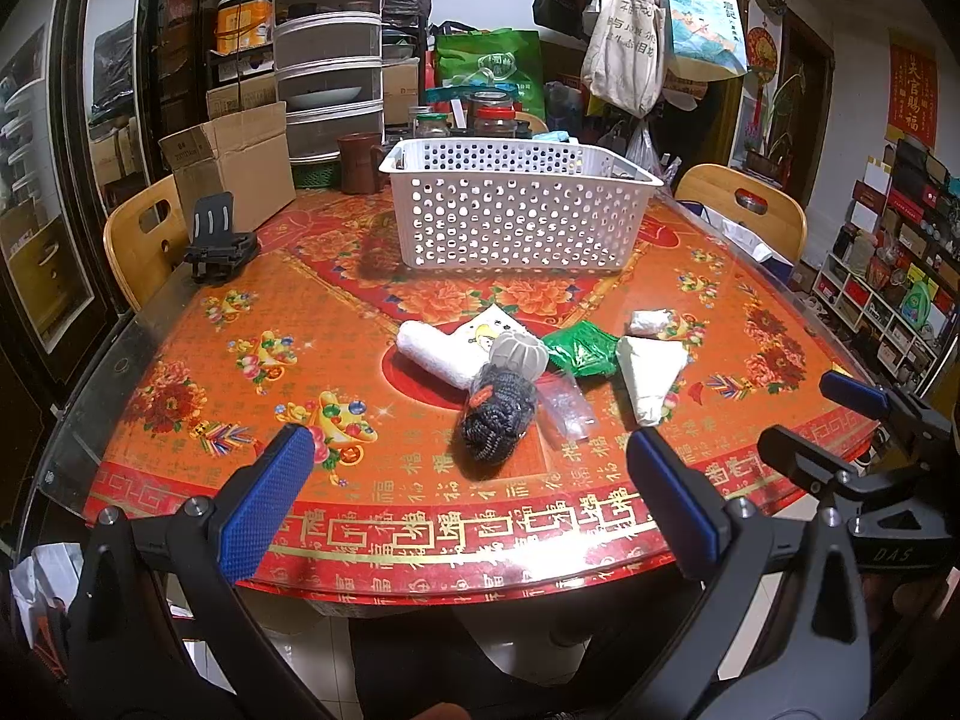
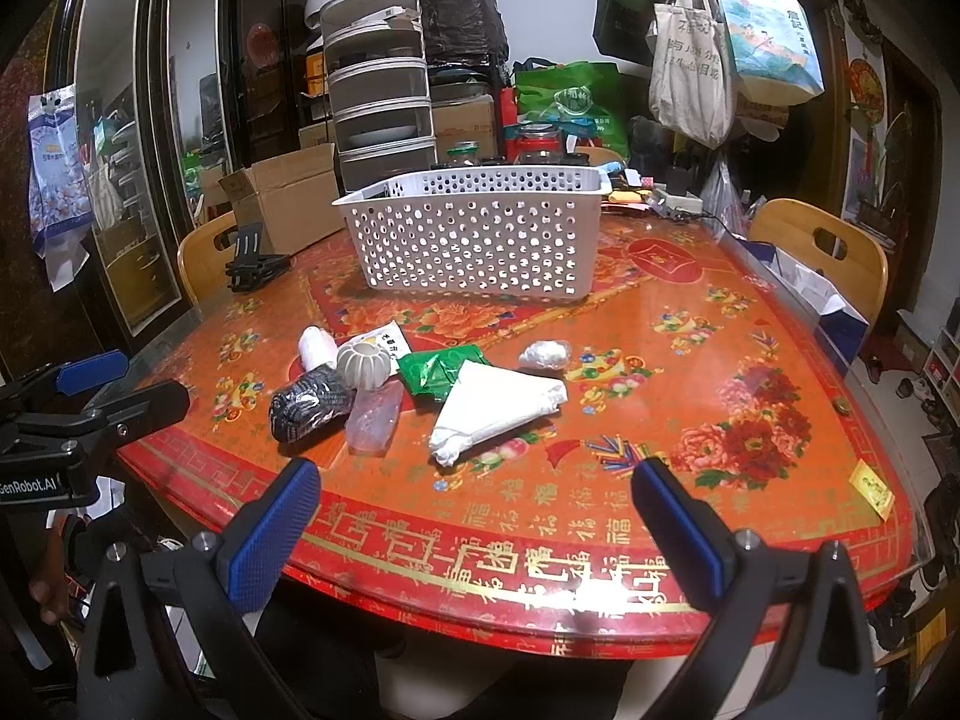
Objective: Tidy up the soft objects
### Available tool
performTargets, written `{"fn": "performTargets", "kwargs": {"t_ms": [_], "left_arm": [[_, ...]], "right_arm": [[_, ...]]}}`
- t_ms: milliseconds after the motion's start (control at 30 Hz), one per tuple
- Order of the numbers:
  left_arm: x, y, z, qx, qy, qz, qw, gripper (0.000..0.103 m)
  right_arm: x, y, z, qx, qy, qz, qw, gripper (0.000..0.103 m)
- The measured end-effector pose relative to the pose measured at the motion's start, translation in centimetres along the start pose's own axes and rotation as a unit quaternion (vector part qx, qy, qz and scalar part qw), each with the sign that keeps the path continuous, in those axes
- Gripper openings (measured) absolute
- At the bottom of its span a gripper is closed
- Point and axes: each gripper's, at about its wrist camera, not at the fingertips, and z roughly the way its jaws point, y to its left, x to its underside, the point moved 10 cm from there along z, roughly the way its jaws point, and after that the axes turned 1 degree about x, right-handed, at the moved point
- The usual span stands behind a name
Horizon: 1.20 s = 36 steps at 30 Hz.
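Observation:
A cluster of soft things lies mid-table: a dark knitted bundle, a grey ribbed round pouf, a rolled white towel, a green packet, a folded white cloth, a small white wad and a clear bag. A white perforated basket stands behind them. My left gripper hangs open at the table's near edge. My right gripper is open too, holding nothing.
A cardboard box and a black phone stand sit at the back left of the red patterned table. Jars and stacked containers crowd the back. Wooden chairs flank the table. A yellow card lies near the right edge.

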Motion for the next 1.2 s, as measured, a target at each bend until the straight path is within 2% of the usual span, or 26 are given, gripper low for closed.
{"fn": "performTargets", "kwargs": {"t_ms": [367,567,633,733,800,933,1100,1200], "left_arm": [[0.0,0.1,0.1,-0.008,-0.002,0.005,1.0,0.103],[-0.4,1.3,0.8,-0.011,-0.024,-0.003,0.9997,0.103],[-0.1,1.9,1.9,-0.001,-0.013,-0.01,0.9999,0.103],[1.0,3.0,4.6,-0.017,0.018,-0.007,0.9997,0.103],[2.0,3.4,6.3,-0.014,0.038,-0.011,0.9991,0.103],[2.5,3.0,7.7,0.013,0.043,-0.016,0.9989,0.103],[2.7,1.8,9.6,0.023,0.047,0.006,0.9986,0.103],[2.6,1.2,10.8,0.041,0.055,0.001,0.9976,0.103]], "right_arm": [[0.0,0.1,0.0,-0.001,0.001,0.001,1.0,0.103],[0.2,0.4,0.6,-0.02,-0.006,0.012,1.0,0.103],[0.1,0.2,1.1,-0.022,-0.019,0.012,1.0,0.103],[0.0,-0.2,2.0,-0.009,-0.036,0.005,0.999,0.103],[0.3,-0.4,3.1,-0.014,-0.018,0.005,1.0,0.103],[1.0,-1.5,5.2,-0.008,0.018,0.034,0.999,0.103],[1.0,-2.2,7.0,-0.003,0.033,0.035,0.999,0.103],[1.0,-1.8,8.2,-0.017,0.048,0.036,0.998,0.103]]}}
